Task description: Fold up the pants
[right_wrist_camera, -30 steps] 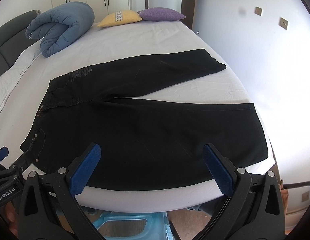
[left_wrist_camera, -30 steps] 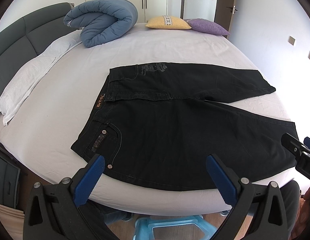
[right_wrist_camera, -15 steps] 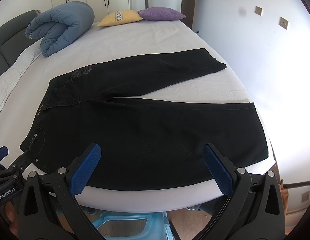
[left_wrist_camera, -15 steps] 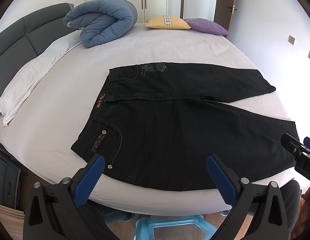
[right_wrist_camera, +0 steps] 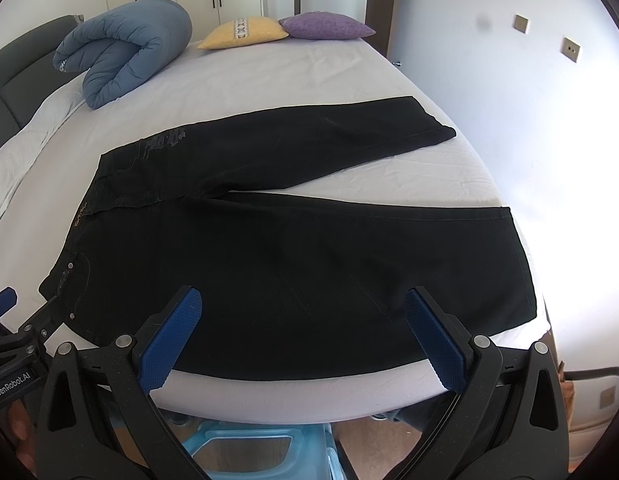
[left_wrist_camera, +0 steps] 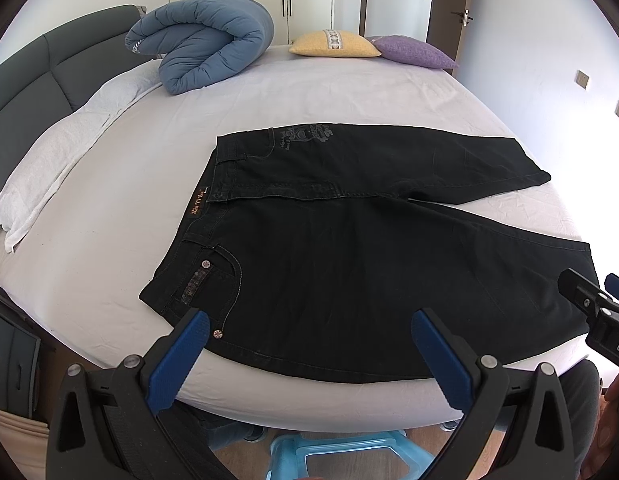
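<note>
Black pants [left_wrist_camera: 349, 248] lie flat on the white bed, waistband to the left, legs spread in a V to the right; they also show in the right wrist view [right_wrist_camera: 293, 240]. My left gripper [left_wrist_camera: 309, 320] is open and empty, hovering at the bed's near edge over the waist pocket and upper leg. My right gripper [right_wrist_camera: 301, 300] is open and empty over the near leg. Each gripper shows at the edge of the other's view: the right gripper [left_wrist_camera: 597, 312] and the left gripper [right_wrist_camera: 13, 336].
A rolled blue duvet [left_wrist_camera: 205, 44], a yellow pillow [left_wrist_camera: 335, 42] and a purple pillow [left_wrist_camera: 413, 52] sit at the far side of the bed [left_wrist_camera: 109, 208]. A grey headboard [left_wrist_camera: 25, 68] is at left. A light blue stool [left_wrist_camera: 341, 456] stands on the floor below.
</note>
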Motion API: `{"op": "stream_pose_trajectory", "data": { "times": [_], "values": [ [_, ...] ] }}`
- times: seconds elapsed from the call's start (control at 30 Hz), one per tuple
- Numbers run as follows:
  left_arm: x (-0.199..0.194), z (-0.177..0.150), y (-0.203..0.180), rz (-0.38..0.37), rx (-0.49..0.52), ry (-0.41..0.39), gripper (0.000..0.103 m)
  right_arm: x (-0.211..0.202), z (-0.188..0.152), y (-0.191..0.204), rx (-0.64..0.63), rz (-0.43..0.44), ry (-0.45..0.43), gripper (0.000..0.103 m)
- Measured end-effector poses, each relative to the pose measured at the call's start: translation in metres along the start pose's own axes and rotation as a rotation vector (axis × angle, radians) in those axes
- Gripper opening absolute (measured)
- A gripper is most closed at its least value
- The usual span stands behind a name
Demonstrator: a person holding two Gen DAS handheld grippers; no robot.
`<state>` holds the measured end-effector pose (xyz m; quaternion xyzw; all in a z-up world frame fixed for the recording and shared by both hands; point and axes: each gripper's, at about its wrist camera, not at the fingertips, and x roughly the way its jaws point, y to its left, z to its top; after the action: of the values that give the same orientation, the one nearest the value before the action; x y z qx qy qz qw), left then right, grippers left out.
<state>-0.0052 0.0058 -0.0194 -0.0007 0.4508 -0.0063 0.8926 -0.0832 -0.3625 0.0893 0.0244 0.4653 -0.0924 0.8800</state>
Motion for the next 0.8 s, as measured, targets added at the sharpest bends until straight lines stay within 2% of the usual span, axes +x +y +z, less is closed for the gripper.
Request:
{"op": "stream_pose_trajectory", "data": {
  "times": [0.3, 0.43, 0.53, 0.63, 0.8],
  "values": [
    [0.005, 0.001, 0.003, -0.006, -0.013, 0.002, 0.103, 0.007, 0.002, 0.006, -0.021, -0.003, 0.014, 0.103],
    [0.007, 0.002, 0.003, 0.006, 0.001, -0.034, 0.103, 0.015, 0.004, 0.012, -0.049, -0.003, 0.025, 0.103],
    [0.012, 0.009, 0.008, -0.004, 0.041, -0.064, 0.103, 0.02, 0.009, 0.018, -0.086, 0.029, 0.015, 0.103],
    [0.021, 0.028, 0.022, -0.041, 0.052, -0.085, 0.103, 0.027, 0.026, 0.025, -0.142, 0.063, -0.021, 0.103],
    [0.053, 0.078, 0.048, 0.032, 0.144, -0.122, 0.103, 0.053, 0.081, 0.038, -0.212, 0.153, -0.081, 0.103]
  ]
}}
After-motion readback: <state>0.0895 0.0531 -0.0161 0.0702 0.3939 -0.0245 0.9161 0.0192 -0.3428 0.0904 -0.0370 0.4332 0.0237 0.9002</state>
